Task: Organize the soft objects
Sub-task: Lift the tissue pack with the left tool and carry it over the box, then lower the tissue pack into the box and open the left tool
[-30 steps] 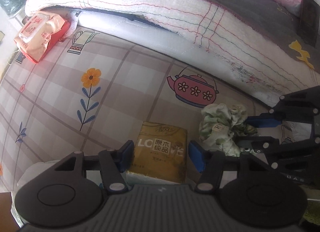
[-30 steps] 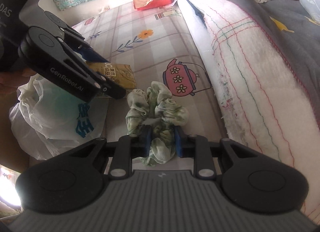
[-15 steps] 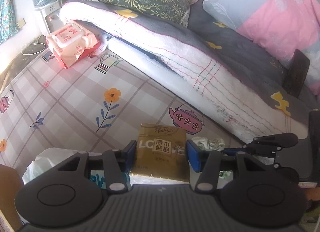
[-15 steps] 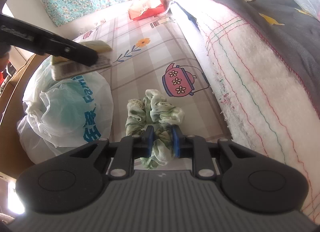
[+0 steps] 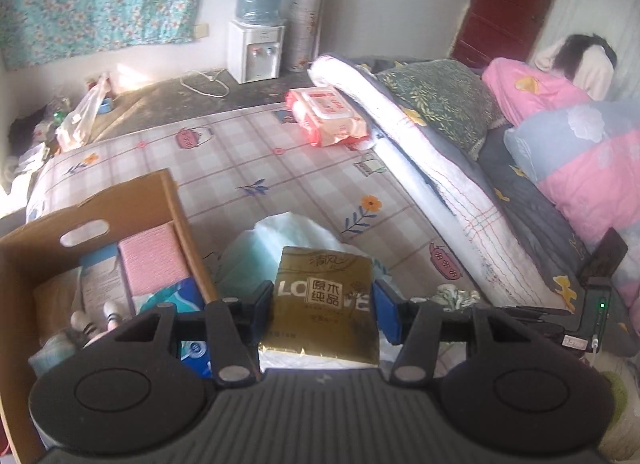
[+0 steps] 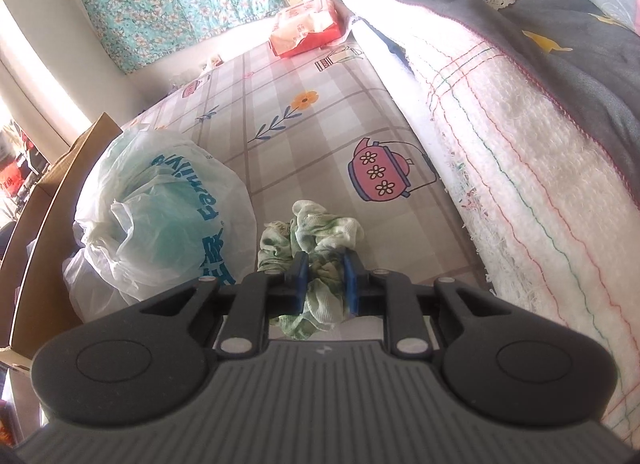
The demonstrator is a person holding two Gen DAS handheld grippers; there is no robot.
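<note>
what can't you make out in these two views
- Cardboard box, left wrist view: its near contents are hidden behind the left hand-held gripper.
- Green scrunchie, right wrist view: lower part hidden by the right hand-held gripper.
- Plastic bag: contents unreadable through film.

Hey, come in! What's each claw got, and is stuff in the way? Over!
Left gripper shut on tissue pack. Right gripper shut on scrunchie. Plastic bag sits before box.

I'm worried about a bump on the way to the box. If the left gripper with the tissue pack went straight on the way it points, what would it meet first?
Probably the white plastic bag lying on the bedsheet, just beyond the tissue pack in the left gripper; the cardboard box sits off to the left. Depth is unclear.
</note>
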